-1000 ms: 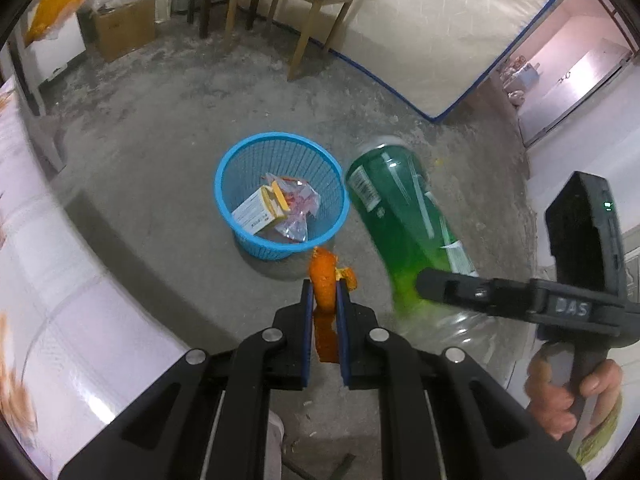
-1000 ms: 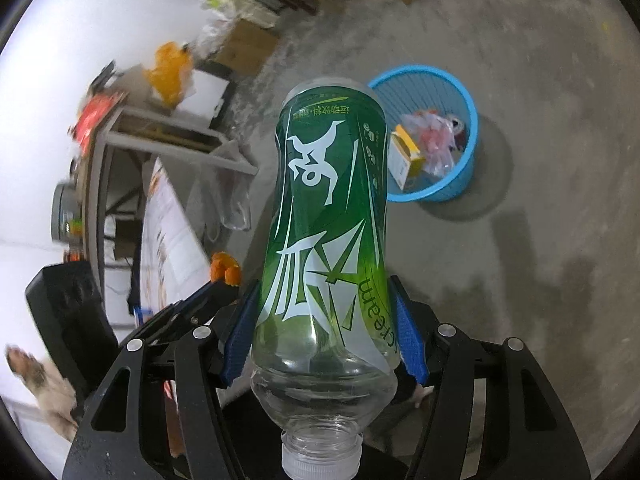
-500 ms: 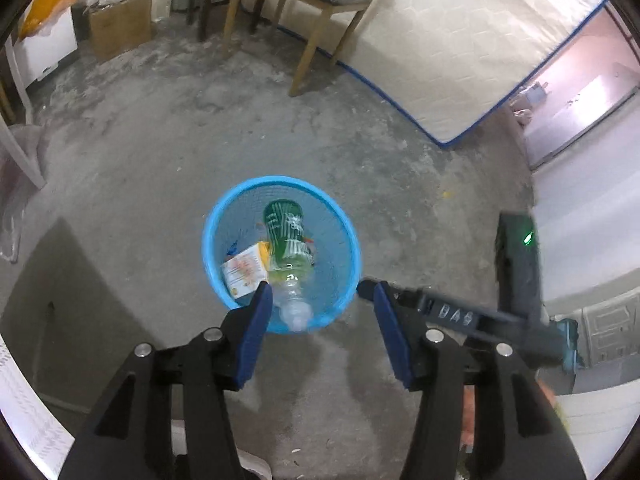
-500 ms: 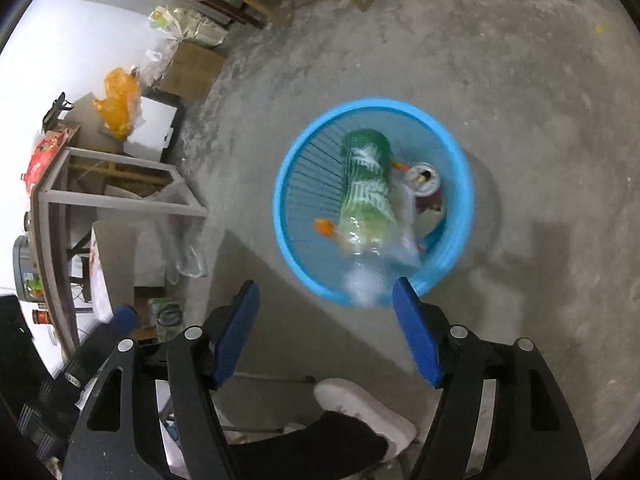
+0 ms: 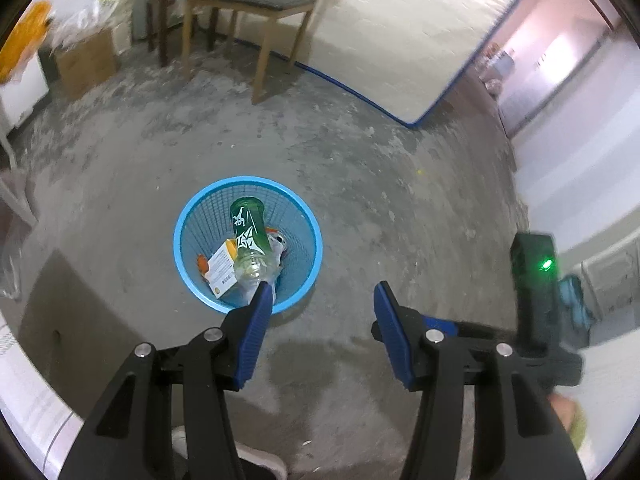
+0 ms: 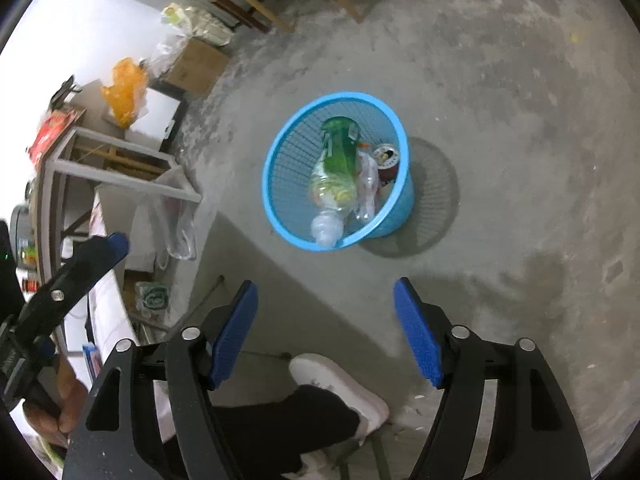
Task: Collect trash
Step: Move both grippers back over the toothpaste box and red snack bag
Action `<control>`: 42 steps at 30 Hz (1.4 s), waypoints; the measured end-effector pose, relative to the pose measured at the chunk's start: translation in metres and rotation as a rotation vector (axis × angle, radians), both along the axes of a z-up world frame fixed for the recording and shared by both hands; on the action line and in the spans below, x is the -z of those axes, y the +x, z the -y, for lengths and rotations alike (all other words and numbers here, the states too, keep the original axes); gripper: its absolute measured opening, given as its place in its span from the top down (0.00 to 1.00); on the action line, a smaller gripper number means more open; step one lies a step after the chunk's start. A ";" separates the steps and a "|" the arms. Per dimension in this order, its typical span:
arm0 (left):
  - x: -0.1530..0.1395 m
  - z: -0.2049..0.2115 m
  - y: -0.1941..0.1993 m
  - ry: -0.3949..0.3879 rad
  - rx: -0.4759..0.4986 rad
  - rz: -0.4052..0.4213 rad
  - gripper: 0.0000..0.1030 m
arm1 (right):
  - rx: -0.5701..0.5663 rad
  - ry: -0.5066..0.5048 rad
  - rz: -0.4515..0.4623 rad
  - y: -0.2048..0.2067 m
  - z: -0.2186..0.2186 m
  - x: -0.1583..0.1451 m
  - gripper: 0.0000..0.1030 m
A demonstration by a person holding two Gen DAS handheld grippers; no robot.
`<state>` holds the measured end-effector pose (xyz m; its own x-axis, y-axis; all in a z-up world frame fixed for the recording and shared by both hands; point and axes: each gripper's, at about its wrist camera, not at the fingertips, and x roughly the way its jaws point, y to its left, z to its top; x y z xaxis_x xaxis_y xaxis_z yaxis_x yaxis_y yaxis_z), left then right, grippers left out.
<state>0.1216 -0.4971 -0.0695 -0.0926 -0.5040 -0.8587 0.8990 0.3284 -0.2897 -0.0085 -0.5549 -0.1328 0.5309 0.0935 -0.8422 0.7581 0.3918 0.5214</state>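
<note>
in the blue basket (image 5: pixel 308 236) on the floor lie the green bottle (image 5: pixel 247 229), a can (image 6: pixel 386 157) and an orange peel (image 5: pixel 202 264). a second ago the right gripper (image 6: pixel 326 336) clamped that bottle and the left gripper (image 5: pixel 320 330) pinched the peel; now the left stands apart and empty, and the right is opening with nothing between its jaws.

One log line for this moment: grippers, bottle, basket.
left gripper: open, empty | right gripper: opening, empty | green bottle: in blue basket
</note>
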 end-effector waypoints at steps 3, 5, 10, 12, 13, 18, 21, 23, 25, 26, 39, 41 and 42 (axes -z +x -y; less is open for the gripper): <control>-0.012 -0.016 -0.016 0.006 0.032 0.036 0.43 | -0.028 -0.045 0.019 0.002 -0.011 -0.023 0.28; -0.021 -0.028 -0.023 -0.003 0.037 0.053 0.39 | -0.037 -0.069 0.033 0.001 -0.016 -0.036 0.25; -0.043 -0.071 -0.035 -0.024 0.026 0.104 0.25 | -0.056 -0.158 0.074 0.001 -0.036 -0.077 0.20; -0.051 -0.091 -0.038 -0.035 0.010 0.123 0.22 | -0.075 -0.182 0.081 0.003 -0.046 -0.089 0.20; -0.054 -0.099 -0.040 -0.042 0.005 0.127 0.21 | -0.085 -0.192 0.083 0.005 -0.050 -0.094 0.20; -0.068 -0.146 -0.048 -0.073 -0.017 0.141 0.17 | -0.142 -0.236 0.115 0.017 -0.073 -0.118 0.20; -0.078 -0.173 -0.047 -0.101 -0.036 0.165 0.15 | -0.181 -0.251 0.145 0.030 -0.087 -0.131 0.20; -0.083 -0.191 -0.043 -0.119 -0.061 0.171 0.13 | -0.214 -0.258 0.165 0.040 -0.098 -0.139 0.19; -0.088 -0.210 -0.038 -0.136 -0.092 0.168 0.13 | -0.247 -0.259 0.185 0.050 -0.109 -0.146 0.19; -0.090 -0.218 -0.035 -0.138 -0.105 0.168 0.13 | -0.262 -0.260 0.192 0.055 -0.113 -0.150 0.19; -0.117 -0.325 -0.010 -0.191 -0.294 0.239 0.09 | -0.502 -0.179 0.282 0.142 -0.198 -0.168 0.19; -0.119 -0.343 -0.006 -0.198 -0.324 0.244 0.09 | -0.546 -0.157 0.294 0.158 -0.214 -0.167 0.19; -0.119 -0.349 -0.004 -0.200 -0.334 0.245 0.09 | -0.560 -0.149 0.297 0.163 -0.220 -0.169 0.19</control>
<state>0.1178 -0.1482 0.0495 0.2969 -0.6295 -0.7181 0.8031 0.5714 -0.1689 0.1541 -0.3349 0.0365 0.6480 0.3172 -0.6924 0.2497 0.7704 0.5866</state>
